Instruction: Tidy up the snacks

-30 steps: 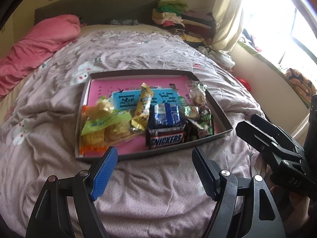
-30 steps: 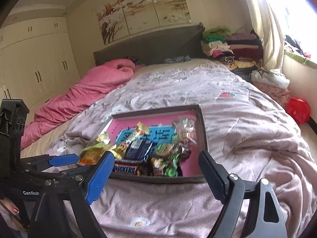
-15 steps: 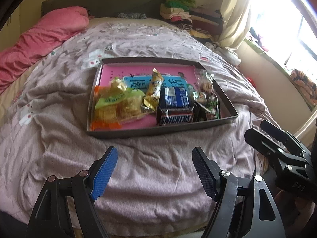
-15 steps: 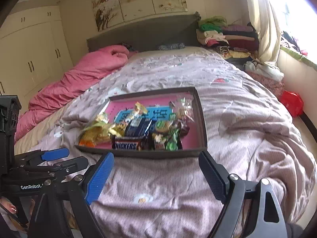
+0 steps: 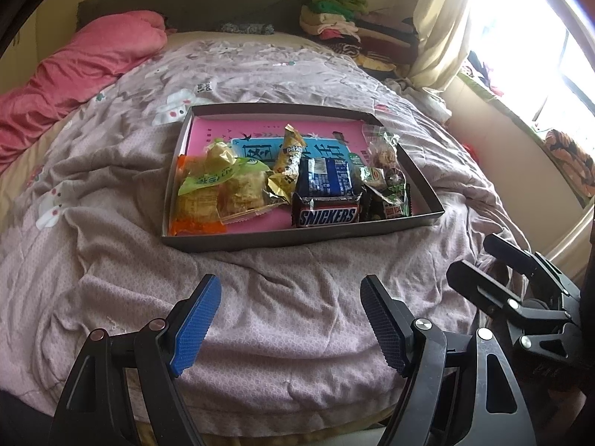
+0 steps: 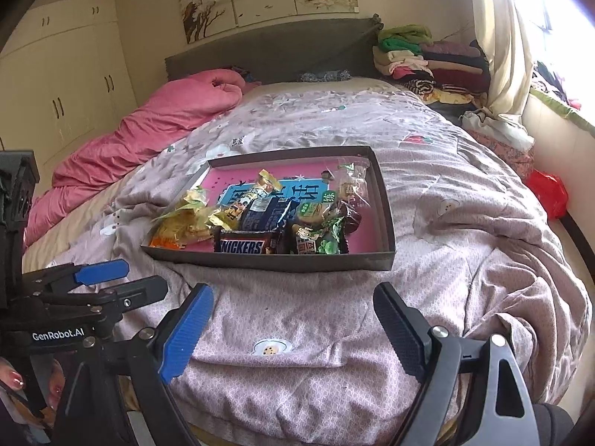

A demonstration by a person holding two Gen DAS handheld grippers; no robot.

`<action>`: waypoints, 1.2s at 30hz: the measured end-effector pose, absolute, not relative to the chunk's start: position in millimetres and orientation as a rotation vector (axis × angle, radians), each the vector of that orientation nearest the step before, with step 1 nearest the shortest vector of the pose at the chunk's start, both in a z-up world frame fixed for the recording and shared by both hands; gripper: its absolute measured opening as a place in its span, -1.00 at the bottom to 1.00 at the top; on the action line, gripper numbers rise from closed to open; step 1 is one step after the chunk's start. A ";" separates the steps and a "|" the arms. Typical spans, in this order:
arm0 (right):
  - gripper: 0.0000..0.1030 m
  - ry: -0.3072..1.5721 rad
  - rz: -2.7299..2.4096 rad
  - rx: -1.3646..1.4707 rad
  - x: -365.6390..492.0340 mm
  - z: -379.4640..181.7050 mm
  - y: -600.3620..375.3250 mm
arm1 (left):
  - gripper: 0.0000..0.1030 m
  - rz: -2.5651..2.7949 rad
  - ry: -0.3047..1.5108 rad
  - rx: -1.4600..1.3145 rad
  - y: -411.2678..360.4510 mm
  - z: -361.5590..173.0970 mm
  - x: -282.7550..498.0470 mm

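Left wrist view: left gripper and right gripper hang with jaws spread wide and empty over the quilt, short of the tray. Inside its near wall lies a Snickers bar, other wrapped snacks piled behind.

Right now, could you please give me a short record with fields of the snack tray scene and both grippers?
surface: mauve patterned quilt on a bed
container: shallow dark cardboard tray with pink lining
front of tray: brown Snickers bar
on top of it: blue biscuit packet
tray's left side: yellow-green cracker bags
left gripper: open, empty
right gripper: open, empty
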State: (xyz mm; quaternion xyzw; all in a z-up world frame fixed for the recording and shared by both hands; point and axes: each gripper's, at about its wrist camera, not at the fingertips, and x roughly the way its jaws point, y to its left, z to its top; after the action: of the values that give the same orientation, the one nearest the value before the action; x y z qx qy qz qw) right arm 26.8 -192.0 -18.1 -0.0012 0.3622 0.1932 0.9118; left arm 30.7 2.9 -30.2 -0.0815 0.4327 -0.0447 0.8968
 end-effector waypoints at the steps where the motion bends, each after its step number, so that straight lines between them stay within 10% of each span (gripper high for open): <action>1: 0.73 0.746 0.400 -0.004 26.8 -18.1 -191.3 | 0.52 -0.092 0.895 -0.168 3.1 -29.9 30.2; 36: 0.88 0.769 0.384 0.012 31.6 -26.9 -197.1 | 0.52 -0.091 0.890 -0.169 3.1 -26.6 29.4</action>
State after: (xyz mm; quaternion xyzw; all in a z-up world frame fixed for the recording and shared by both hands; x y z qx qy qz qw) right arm 31.6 -197.1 -26.9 0.0056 0.3728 0.1864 0.9090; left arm 29.4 3.1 -26.6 -0.0816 0.4299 -0.0438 0.8981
